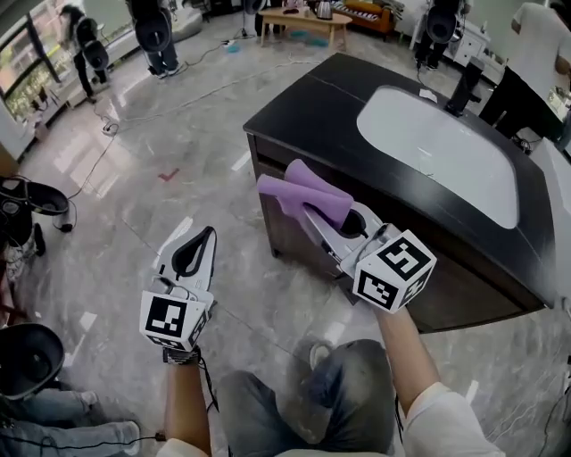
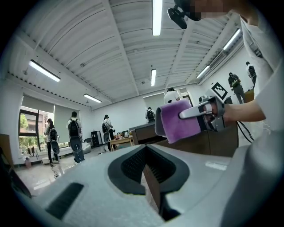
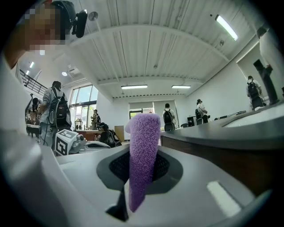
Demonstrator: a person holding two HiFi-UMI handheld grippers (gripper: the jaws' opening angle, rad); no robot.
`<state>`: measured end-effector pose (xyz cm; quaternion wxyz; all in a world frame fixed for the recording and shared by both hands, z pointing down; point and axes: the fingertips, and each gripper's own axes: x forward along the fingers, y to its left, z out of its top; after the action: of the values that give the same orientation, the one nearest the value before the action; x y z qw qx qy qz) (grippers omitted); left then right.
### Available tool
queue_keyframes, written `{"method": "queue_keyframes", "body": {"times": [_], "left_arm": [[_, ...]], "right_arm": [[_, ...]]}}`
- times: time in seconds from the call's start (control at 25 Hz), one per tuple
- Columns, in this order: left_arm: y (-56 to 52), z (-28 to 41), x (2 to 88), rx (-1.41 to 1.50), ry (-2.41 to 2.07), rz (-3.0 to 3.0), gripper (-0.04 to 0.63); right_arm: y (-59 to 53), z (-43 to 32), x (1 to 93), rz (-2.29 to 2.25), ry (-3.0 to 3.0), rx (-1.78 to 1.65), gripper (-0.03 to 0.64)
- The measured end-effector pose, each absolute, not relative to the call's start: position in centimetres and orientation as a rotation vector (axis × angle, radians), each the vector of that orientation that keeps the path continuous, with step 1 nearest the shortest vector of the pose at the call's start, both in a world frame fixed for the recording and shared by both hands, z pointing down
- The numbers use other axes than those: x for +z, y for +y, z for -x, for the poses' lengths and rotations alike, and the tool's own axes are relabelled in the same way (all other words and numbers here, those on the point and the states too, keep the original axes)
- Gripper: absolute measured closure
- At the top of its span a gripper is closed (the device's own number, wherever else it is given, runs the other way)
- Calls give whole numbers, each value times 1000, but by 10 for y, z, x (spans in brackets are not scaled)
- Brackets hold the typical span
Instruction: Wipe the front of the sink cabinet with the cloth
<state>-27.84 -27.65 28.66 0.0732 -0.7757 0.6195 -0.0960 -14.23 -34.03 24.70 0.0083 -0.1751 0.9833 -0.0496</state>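
Note:
The dark sink cabinet [image 1: 303, 112] with a white basin [image 1: 437, 147] stands ahead of me, its brown front [image 1: 464, 286] facing me. My right gripper [image 1: 310, 208] is shut on a purple cloth [image 1: 308, 189], held close to the cabinet's front left corner; I cannot tell whether the cloth touches the wood. In the right gripper view the cloth [image 3: 143, 155] stands up between the jaws of the right gripper [image 3: 141, 167]. My left gripper [image 1: 208, 235] hangs over the floor left of the cabinet, shut and holding nothing. From the left gripper [image 2: 146, 167] the cloth [image 2: 179, 120] shows ahead.
A black faucet [image 1: 464, 85] stands behind the basin. A black chair [image 1: 27, 201] and a cable lie on the marble floor at the left. A wooden table [image 1: 303, 18] and several people with backpacks are at the far side. My knee [image 1: 348, 384] is below the grippers.

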Motion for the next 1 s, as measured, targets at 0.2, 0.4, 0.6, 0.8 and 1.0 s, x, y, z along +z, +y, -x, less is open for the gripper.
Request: {"method": "queue_keyframes", "body": {"times": [0.2,0.4,0.6,0.8,1.0], "left_arm": [[-273,285,342,-273,1875,2326,592],[-263,297,371,-259,1880,2316,592],[-243,302,388,-265,1856,2326,592],[-218,307,401,-267,1861,2322,592],[-198,311,403,-277,1845,2313,592]], "right_arm": [[-343,149,295,520,3071,-182,571],[-347,166,316,515,3051,-179,571],[-346,191,331,456,3033,-194,571],[-356,210,341,375,3020,-251,571],[-384,231,347,414,2992,-351,571]]}}
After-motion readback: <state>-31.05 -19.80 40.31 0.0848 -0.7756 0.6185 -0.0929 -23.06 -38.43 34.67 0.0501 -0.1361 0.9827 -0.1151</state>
